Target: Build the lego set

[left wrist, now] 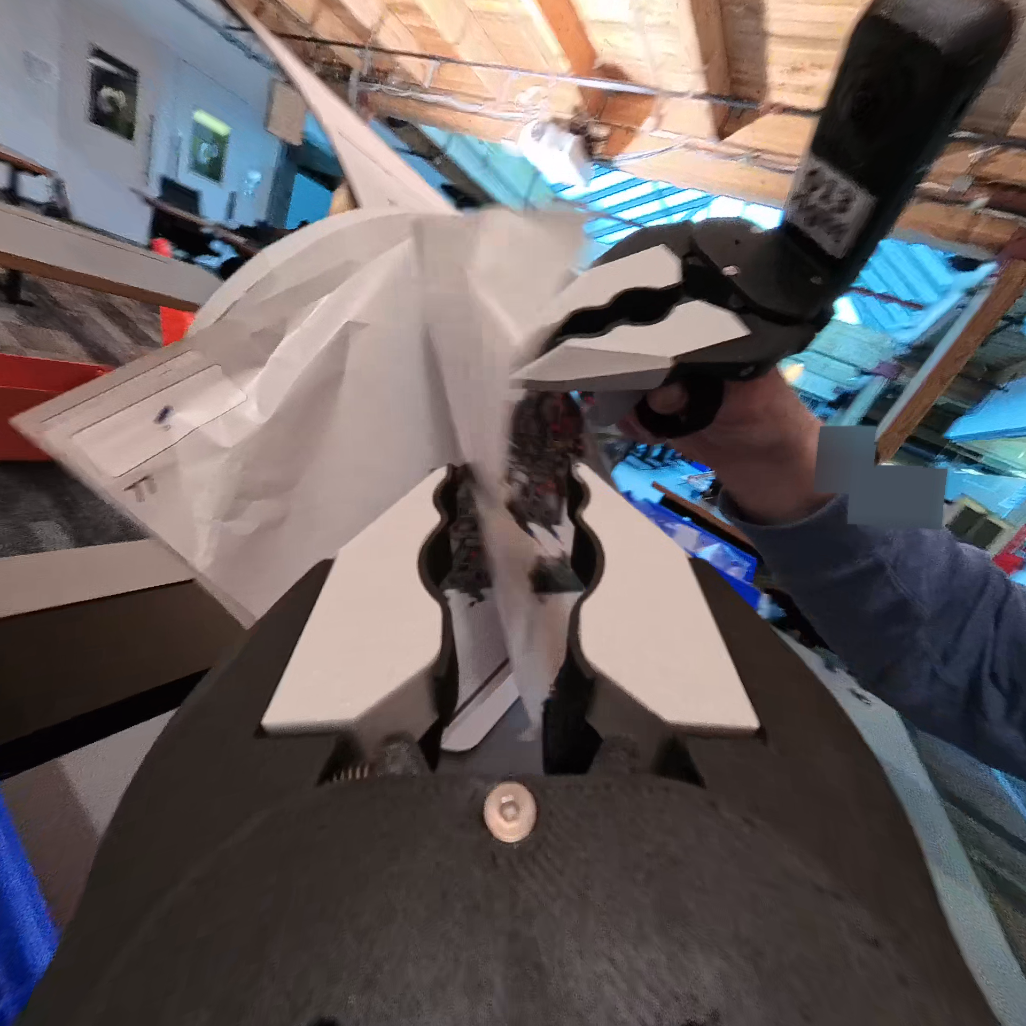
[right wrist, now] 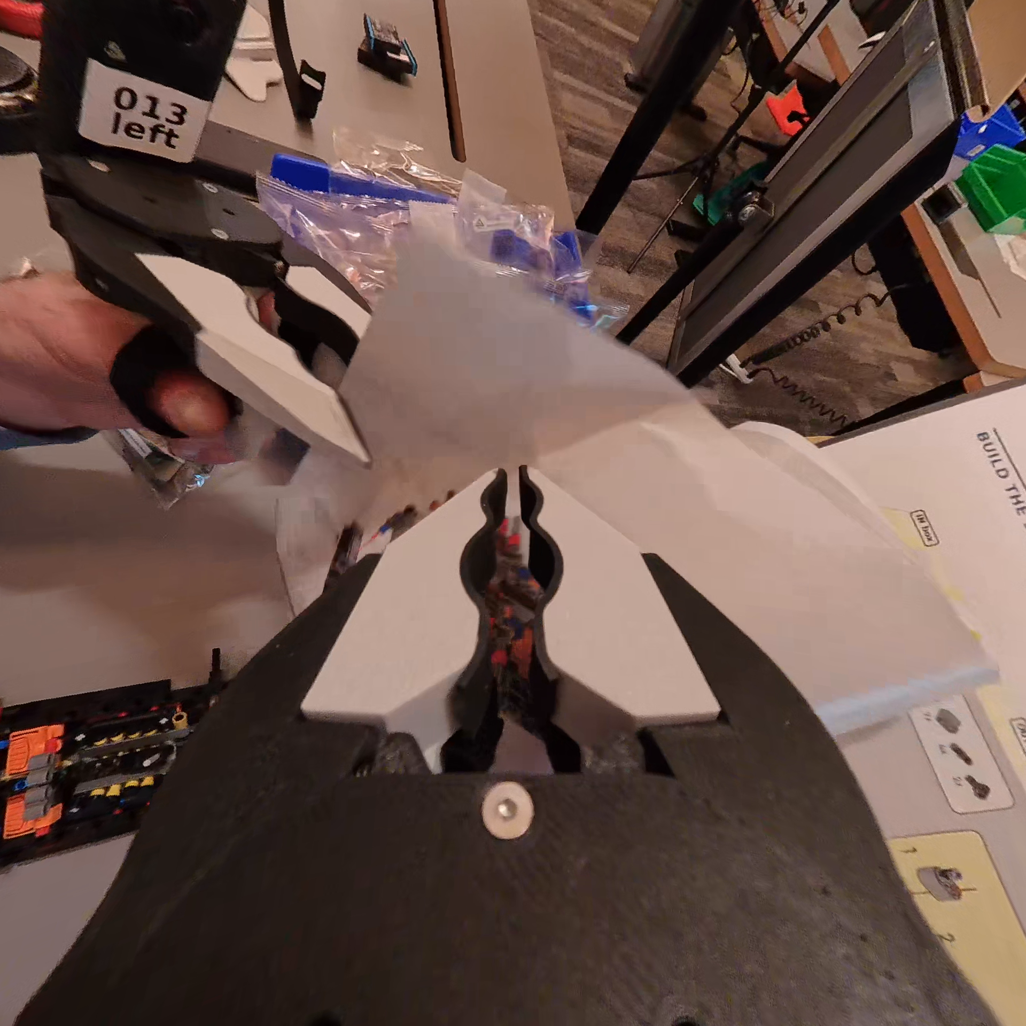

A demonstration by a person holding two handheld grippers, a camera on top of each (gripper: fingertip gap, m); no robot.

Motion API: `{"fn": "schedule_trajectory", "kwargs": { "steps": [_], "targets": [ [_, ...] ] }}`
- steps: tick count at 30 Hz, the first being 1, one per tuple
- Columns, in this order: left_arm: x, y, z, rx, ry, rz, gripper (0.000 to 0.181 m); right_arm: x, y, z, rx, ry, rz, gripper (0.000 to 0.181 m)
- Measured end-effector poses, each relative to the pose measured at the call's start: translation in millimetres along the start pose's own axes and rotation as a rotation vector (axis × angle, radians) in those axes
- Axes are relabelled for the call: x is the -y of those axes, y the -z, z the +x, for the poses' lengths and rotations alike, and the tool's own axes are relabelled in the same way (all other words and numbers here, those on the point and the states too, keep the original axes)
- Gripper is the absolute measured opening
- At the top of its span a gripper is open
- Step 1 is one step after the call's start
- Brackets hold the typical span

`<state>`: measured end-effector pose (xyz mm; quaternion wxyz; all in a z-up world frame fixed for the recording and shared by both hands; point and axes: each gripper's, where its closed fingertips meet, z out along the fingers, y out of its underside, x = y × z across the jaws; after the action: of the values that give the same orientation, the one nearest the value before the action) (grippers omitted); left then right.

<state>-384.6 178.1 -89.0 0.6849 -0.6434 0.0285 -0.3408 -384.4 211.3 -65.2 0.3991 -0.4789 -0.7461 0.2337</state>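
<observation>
Both grippers, left (left wrist: 511, 483) and right (right wrist: 513, 472), clamped on white paper bag (left wrist: 333, 361); small dark pieces (left wrist: 547, 438) just ahead of left fingertips.

A crumpled white paper bag (left wrist: 355, 383) spills dark pieces flecked with red and blue, framed by pale grey gripper fingers (left wrist: 361, 616) on matte black bodies. A partly built black lego model (right wrist: 83, 760) shows orange panels, yellow studs and grey blocks beside clear plastic bags of bright blue pieces (right wrist: 422, 222). White instruction sheets (right wrist: 966, 555) carry pale yellow panels on the light grey tabletop (right wrist: 139, 583).
</observation>
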Motion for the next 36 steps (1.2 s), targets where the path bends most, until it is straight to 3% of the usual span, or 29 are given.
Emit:
{"fn": "schedule_trajectory", "kwargs": {
  "steps": [1,4,8,13,19,25,30,36],
  "targets": [
    [-3,0,-7,0.042,-0.006,-0.012,0.024,0,0,-1,0.006,-0.007,0.007,0.002],
    [-9,-1,-10,0.046,-0.002,-0.027,0.000,-2,4,0,0.011,-0.025,0.012,0.002],
    [-7,0,-10,0.067,-0.053,-0.028,0.000,0,20,4,-0.008,-0.035,0.036,0.011],
    [6,10,-20,0.170,-0.142,-0.041,0.000,-9,63,13,-0.079,-0.015,0.048,0.025],
    [23,16,-47,0.344,-0.254,-0.082,0.000,-64,121,66,-0.273,-0.042,-0.063,0.061],
    [34,12,-77,0.556,-0.438,-0.164,0.000,-142,168,138,-0.469,-0.072,-0.262,0.080],
    [41,-2,-83,0.650,-0.557,-0.210,0.000,-185,172,156,-0.449,-0.123,-0.319,0.086],
    [48,-11,-97,0.757,-0.664,-0.275,0.000,-204,164,160,-0.440,-0.134,-0.332,0.082]
  ]
}}
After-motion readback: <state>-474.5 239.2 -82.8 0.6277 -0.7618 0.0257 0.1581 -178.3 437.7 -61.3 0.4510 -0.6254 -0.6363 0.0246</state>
